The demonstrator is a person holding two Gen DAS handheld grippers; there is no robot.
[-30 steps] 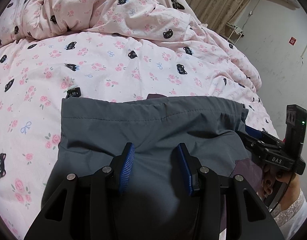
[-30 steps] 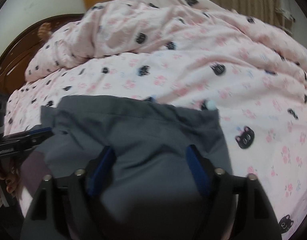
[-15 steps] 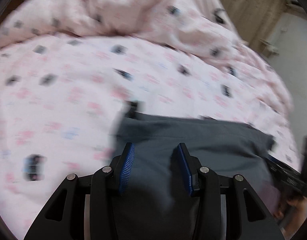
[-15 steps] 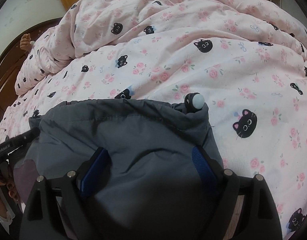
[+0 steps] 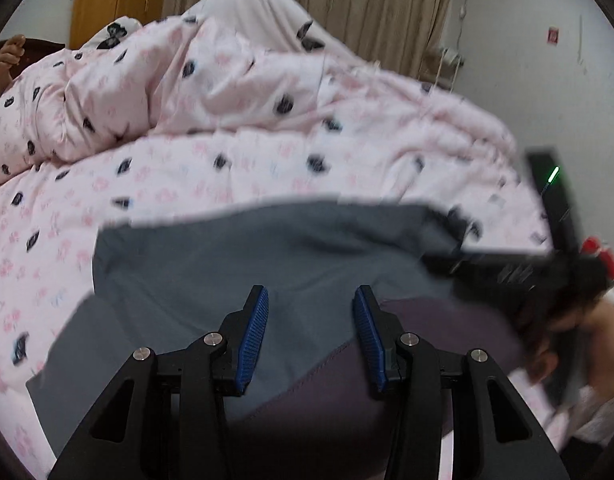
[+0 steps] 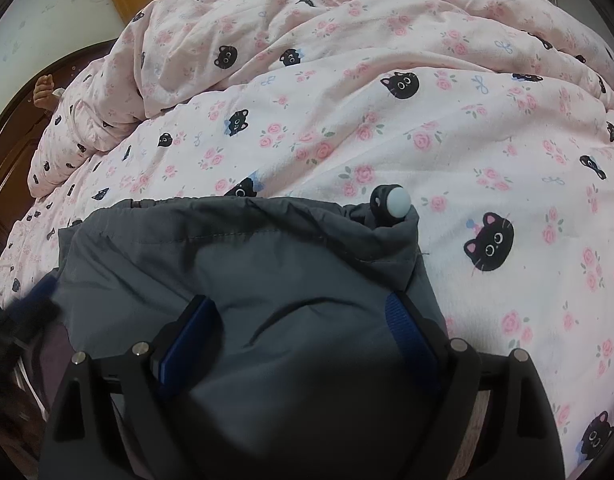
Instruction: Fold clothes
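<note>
A grey garment [image 5: 267,256] lies on the pink cat-print duvet [image 5: 227,168], its purple lining [image 5: 427,328] showing at the near right. My left gripper [image 5: 311,300] hovers over it with its jaws opening; the blue pads pinch no fabric. In the right wrist view the same garment [image 6: 267,264] shows a drawstring hem with a white-tipped toggle [image 6: 395,202]. My right gripper [image 6: 299,304] stands wide open over it, the cloth bulging loosely between the fingers. The right gripper [image 5: 507,268] is a blur at the garment's right edge, and the left gripper [image 6: 23,312] a blur at its left edge.
The duvet [image 6: 387,128] is bunched into a ridge at the back. A dark wooden headboard [image 6: 11,152] and a small hand [image 6: 43,88] sit at the far left. Beyond the bed are a curtain [image 5: 347,8], a wooden cabinet [image 5: 115,0] and a white wall.
The left view has swung and tilted up, so the purple lining now lies under the left fingers, whose jaws are slightly wider. The right jaws have spread wider over the cloth.
</note>
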